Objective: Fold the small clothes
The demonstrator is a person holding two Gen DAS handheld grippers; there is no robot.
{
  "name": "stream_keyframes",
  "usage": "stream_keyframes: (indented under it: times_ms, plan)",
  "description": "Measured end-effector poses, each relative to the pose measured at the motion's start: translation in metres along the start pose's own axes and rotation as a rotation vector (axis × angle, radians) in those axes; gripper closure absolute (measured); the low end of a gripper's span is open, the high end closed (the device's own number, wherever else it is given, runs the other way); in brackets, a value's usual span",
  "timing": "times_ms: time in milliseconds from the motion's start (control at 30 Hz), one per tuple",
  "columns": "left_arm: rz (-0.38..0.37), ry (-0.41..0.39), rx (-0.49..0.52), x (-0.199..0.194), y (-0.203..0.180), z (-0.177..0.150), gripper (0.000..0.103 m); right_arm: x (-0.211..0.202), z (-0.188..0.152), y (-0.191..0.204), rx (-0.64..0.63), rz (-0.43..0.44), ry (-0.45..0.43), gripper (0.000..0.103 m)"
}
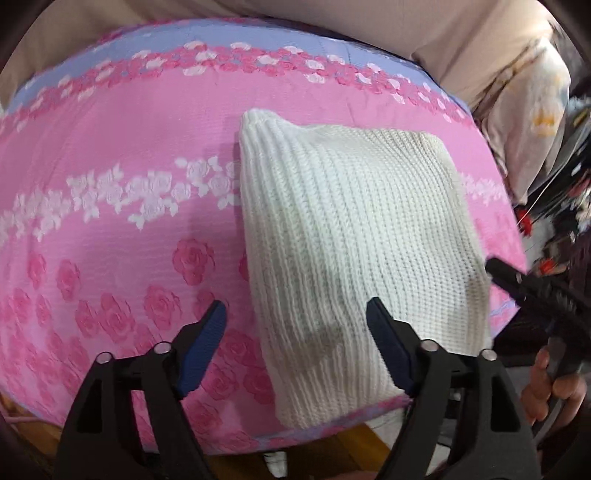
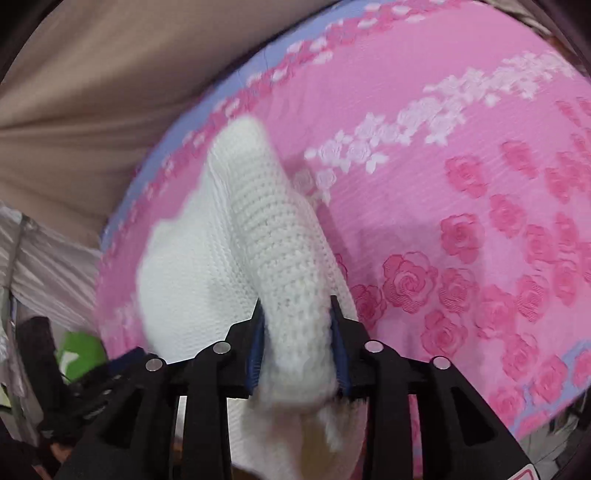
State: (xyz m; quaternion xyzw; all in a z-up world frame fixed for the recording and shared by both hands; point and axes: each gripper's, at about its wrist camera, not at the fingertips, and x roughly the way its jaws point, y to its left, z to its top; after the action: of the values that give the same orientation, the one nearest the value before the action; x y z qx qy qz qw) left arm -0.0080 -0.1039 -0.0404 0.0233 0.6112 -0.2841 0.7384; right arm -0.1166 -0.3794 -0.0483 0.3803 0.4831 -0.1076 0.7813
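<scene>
A white knitted garment (image 1: 354,229) lies partly folded on the pink rose-patterned mat (image 1: 122,258). My left gripper (image 1: 295,314) is open and empty, hovering over the garment's near left edge, with its right finger above the knit. My right gripper (image 2: 297,325) is shut on a bunched fold of the white knit garment (image 2: 266,236) and holds it lifted off the mat (image 2: 461,184). The right gripper also shows in the left wrist view (image 1: 524,284) at the garment's right edge, held by a hand.
Beige fabric (image 1: 332,33) lies behind the mat. A printed pillow (image 1: 532,122) and dark clutter (image 1: 565,206) sit at the right. The mat's near edge meets a wooden surface (image 1: 354,446). A green item (image 2: 79,354) lies off the mat at the left.
</scene>
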Motion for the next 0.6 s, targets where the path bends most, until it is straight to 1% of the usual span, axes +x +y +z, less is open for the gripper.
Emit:
stream_keyframes:
  times_ms: [33, 67, 100, 200, 233, 267, 300, 333, 367, 400, 467, 500, 533, 567, 600]
  plan:
    - [-0.003, 0.025, -0.020, 0.003, 0.004, -0.004, 0.025, -0.014, -0.004, 0.003, -0.011, -0.009, -0.018, 0.068]
    - [0.002, 0.039, -0.027, 0.006, 0.005, -0.006, 0.025, -0.023, -0.008, 0.005, -0.022, -0.010, -0.014, 0.065]
    - [0.016, 0.063, -0.036, 0.011, 0.008, -0.010, 0.025, -0.031, -0.016, 0.006, -0.032, -0.009, -0.001, 0.062]
    - [0.060, 0.116, -0.037, 0.027, 0.011, -0.014, 0.025, -0.035, -0.051, 0.008, -0.064, -0.012, 0.071, 0.062]
    - [0.075, 0.124, -0.033, 0.030, 0.010, -0.015, 0.025, -0.030, -0.060, 0.008, -0.075, -0.021, 0.085, 0.066]
    - [0.083, 0.130, -0.022, 0.033, 0.008, -0.015, 0.025, -0.025, -0.069, 0.008, -0.095, -0.048, 0.091, 0.080]
    - [0.090, 0.135, -0.002, 0.037, 0.006, -0.015, 0.025, -0.015, -0.075, 0.007, -0.115, -0.108, 0.103, 0.090]
    - [0.100, 0.138, 0.007, 0.039, 0.005, -0.014, 0.025, -0.006, -0.078, -0.001, -0.114, -0.161, 0.116, 0.090]
    - [0.101, 0.134, 0.006, 0.038, 0.004, -0.014, 0.025, 0.001, -0.081, -0.016, -0.090, -0.181, 0.115, 0.090]
    - [0.085, 0.102, 0.004, 0.029, 0.003, -0.011, 0.025, 0.004, -0.083, -0.030, -0.038, -0.141, 0.098, 0.088]
    - [0.048, 0.045, 0.000, 0.015, -0.001, -0.008, 0.026, -0.003, -0.080, -0.032, 0.000, -0.109, 0.117, 0.085]
    - [0.012, 0.006, -0.023, 0.007, -0.003, -0.003, 0.024, -0.011, -0.076, -0.025, -0.021, -0.110, 0.109, 0.081]
    - [-0.012, -0.014, -0.048, 0.004, -0.003, 0.001, 0.019, -0.019, -0.072, -0.018, -0.046, -0.112, 0.088, 0.078]
    - [-0.030, -0.028, -0.080, 0.003, -0.002, 0.006, 0.018, -0.028, -0.067, -0.008, -0.079, -0.114, 0.053, 0.065]
    - [-0.045, -0.030, -0.119, 0.008, 0.000, 0.012, 0.018, -0.037, -0.060, 0.000, -0.110, -0.123, 0.010, 0.040]
